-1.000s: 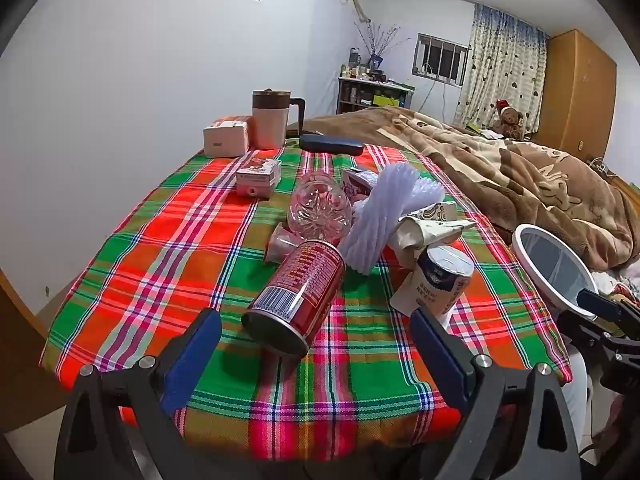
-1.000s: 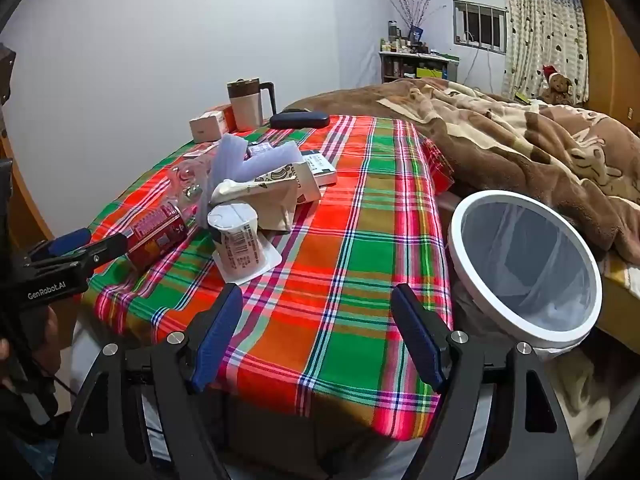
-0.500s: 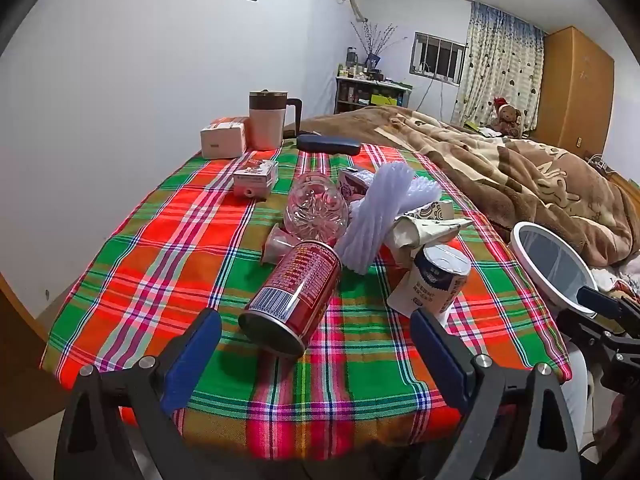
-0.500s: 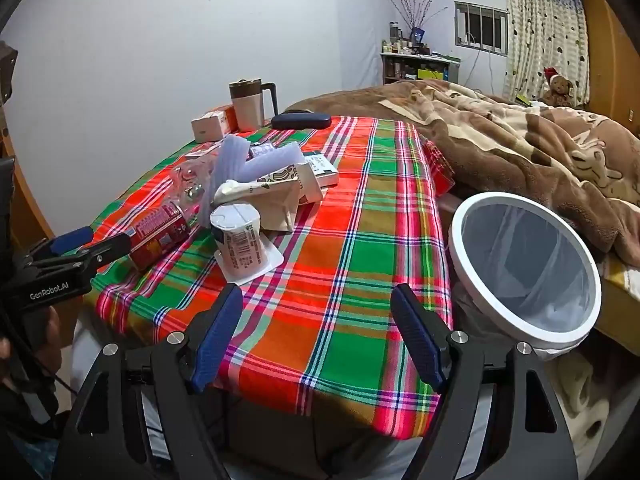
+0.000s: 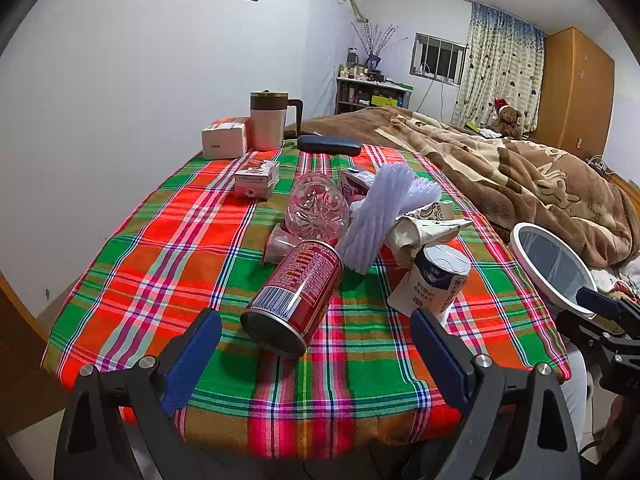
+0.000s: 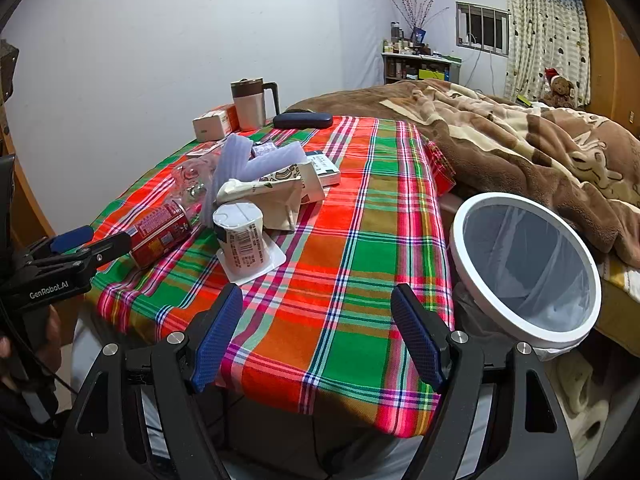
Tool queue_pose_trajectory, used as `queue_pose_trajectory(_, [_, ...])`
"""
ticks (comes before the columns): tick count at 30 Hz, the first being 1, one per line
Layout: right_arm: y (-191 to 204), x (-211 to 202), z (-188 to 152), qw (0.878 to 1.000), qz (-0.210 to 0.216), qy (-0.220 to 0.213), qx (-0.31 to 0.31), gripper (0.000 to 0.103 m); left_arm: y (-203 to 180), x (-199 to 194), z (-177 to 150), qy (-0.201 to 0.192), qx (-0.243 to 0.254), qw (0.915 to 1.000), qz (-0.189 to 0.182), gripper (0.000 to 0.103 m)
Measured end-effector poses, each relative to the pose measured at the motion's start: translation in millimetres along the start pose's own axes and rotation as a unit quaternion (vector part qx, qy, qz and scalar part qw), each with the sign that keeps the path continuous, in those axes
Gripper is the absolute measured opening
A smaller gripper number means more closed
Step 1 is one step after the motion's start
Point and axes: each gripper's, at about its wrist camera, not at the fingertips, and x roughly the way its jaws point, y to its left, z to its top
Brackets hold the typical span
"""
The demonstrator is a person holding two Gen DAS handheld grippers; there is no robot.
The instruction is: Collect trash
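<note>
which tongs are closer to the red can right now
Left. The left tongs sit open just before the can; the right tongs are off beside the bin.

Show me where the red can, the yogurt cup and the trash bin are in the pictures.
red can (image 5: 298, 288): left wrist view, on its printed side.
yogurt cup (image 6: 244, 240): right wrist view, on its label.
trash bin (image 6: 456, 232): right wrist view, on its white rim.

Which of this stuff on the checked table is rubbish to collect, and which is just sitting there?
Likely rubbish job:
red can
yogurt cup
clear bottle
foam sleeves
paper bag
bin

Probably just lying about:
mug
dark case
white box
blanket
</note>
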Motion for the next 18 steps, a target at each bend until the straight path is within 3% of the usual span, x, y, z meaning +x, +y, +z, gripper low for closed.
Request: queue_pose_trajectory(18, [3.8, -0.5, -2.4, 1.000, 0.000, 0.001, -0.002, 0.078, -0.3, -1.2, 0.0, -0.002, 0.000, 1.0000, -0.001, 0.096])
